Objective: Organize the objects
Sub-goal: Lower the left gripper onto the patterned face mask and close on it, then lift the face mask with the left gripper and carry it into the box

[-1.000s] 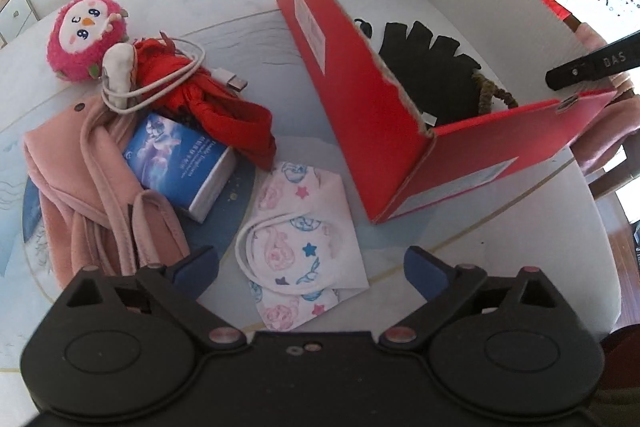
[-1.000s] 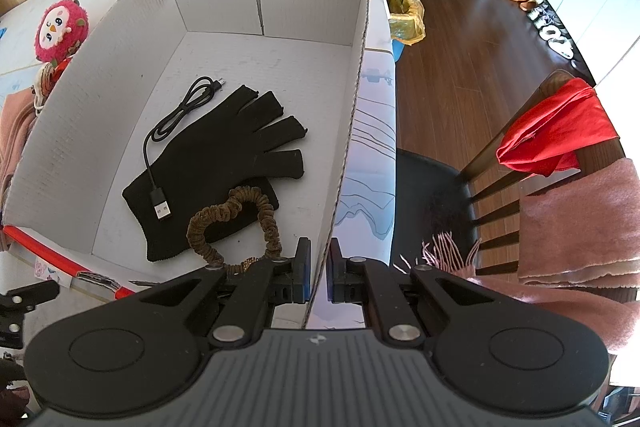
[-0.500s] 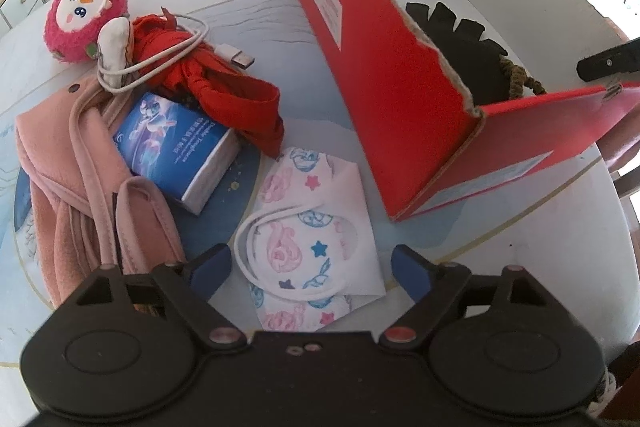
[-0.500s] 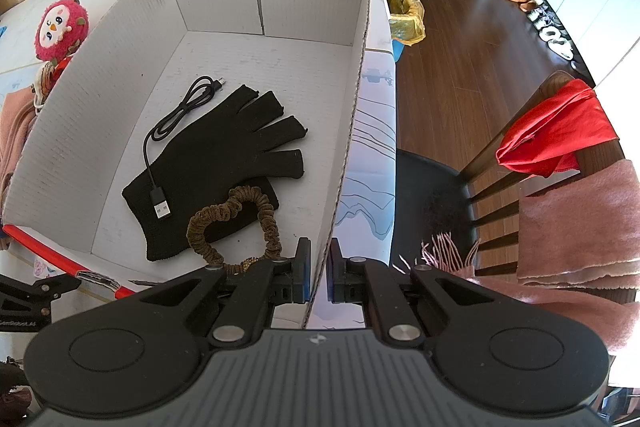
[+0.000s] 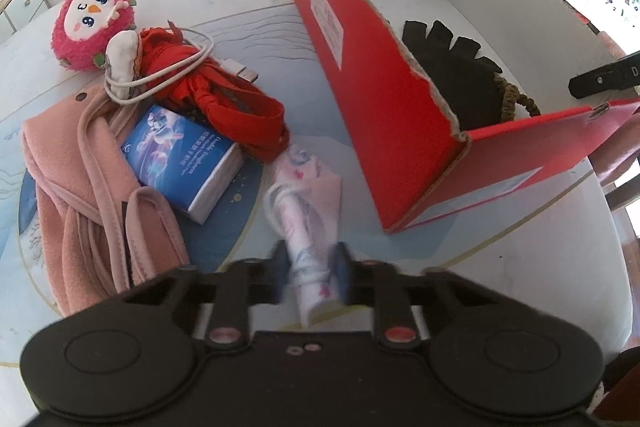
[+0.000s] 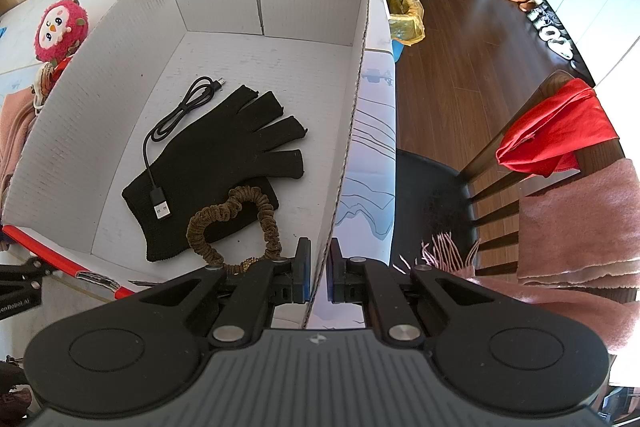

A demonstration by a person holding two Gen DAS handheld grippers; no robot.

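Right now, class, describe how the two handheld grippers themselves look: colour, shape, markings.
Both are matte black plastic. Each body has two round discs, and angled link arms with silver or reddish pivot pins run to two fingers with blue pads. The left gripper has a smooth body; the right gripper has a ribbed top with a small white logo. No cables or sleeves show.

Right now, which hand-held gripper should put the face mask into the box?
Left. The left hand-held gripper already pinches the face mask; the right hand-held gripper is busy clamping the box wall.
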